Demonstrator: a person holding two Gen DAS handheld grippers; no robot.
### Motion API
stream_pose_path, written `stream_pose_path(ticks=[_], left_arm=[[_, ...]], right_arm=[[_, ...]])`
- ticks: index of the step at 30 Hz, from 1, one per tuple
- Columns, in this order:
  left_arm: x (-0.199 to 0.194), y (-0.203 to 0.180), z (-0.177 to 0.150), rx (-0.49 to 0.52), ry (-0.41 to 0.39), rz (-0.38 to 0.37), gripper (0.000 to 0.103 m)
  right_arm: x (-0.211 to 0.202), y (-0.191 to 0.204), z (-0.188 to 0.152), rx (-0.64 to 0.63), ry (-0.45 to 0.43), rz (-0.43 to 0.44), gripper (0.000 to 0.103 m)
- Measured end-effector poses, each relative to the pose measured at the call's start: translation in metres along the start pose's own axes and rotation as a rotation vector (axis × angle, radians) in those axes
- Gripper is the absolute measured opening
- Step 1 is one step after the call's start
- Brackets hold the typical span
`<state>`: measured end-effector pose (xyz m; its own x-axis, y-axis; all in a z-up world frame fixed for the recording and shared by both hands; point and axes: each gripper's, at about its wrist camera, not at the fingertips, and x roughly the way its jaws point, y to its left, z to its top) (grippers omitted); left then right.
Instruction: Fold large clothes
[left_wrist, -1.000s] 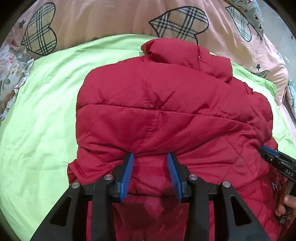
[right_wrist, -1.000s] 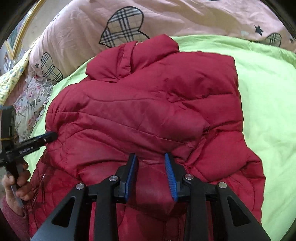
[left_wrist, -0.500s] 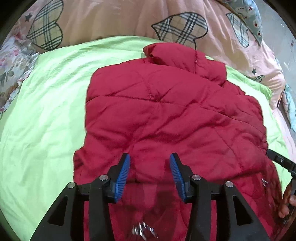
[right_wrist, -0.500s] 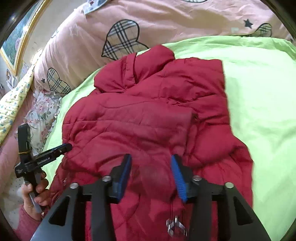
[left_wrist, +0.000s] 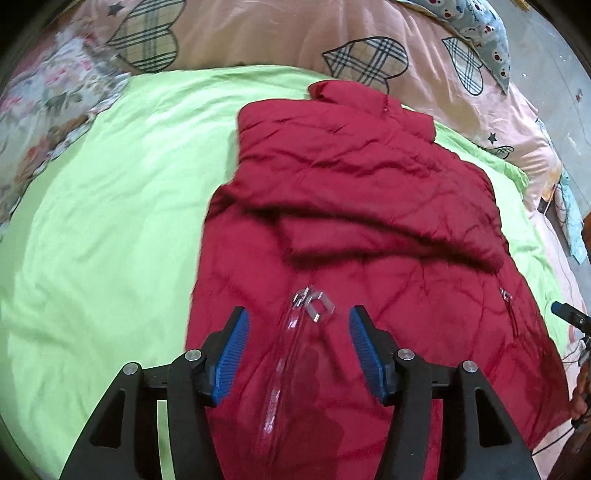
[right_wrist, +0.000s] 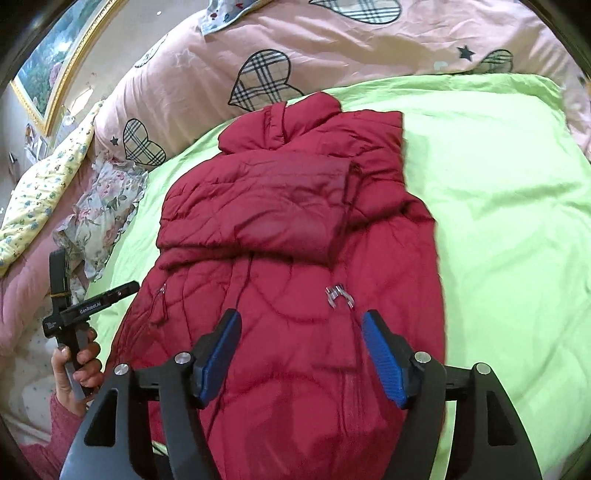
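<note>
Bed's green sheet (right_wrist: 498, 184) carries the red padded jacket (right_wrist: 295, 221), spread flat, collar toward pink heart-print duvet (right_wrist: 295, 40). Left hand-held gripper (left_wrist: 299, 354) and right hand-held gripper (right_wrist: 301, 354) above its lower part, jaws just widened, gripping nothing. Left one's side reads "GenRobot.AI".

Both views were taken steeply downward from close above the red jacket (left_wrist: 351, 229), along the blue fingers (left_wrist: 232, 354); the jacket (right_wrist: 295, 229) and green sheet (right_wrist: 517, 206) were shared, from left and right sides
</note>
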<state>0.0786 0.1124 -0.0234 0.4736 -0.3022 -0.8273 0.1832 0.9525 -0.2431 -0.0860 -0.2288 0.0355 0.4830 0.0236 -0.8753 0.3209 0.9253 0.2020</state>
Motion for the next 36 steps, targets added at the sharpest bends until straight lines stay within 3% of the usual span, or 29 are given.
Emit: stream_pose_path(ticks=[5,10,21,22,26,36], left_arm=[[-0.022,0.016,-0.026,-0.04,0.0,0.007,0.061],[-0.039,0.031,-0.047,-0.062,0.004,0.042,0.062],[-0.064,0.047,-0.079,-0.063,0.041,0.02,0.077],[-0.065,0.048,-0.083,-0.062,0.049,0.024,0.078],[-0.063,0.053,-0.097,-0.067,0.09,0.012,0.078],[-0.059,0.042,-0.118,-0.037,0.126,-0.056,0.076]], right_arm=[[-0.018,-0.013,-0.025,0.031,-0.003,-0.069,0.082],[-0.019,-0.027,-0.049,0.068,0.058,-0.163,0.084],[-0.028,-0.017,-0.098,0.071,0.11,-0.103,0.082],[-0.03,-0.019,-0.102,0.079,0.11,-0.098,0.082],[-0.037,-0.023,-0.114,0.096,0.102,-0.067,0.059],[-0.041,-0.021,-0.122,0.068,0.059,-0.045,0.055]])
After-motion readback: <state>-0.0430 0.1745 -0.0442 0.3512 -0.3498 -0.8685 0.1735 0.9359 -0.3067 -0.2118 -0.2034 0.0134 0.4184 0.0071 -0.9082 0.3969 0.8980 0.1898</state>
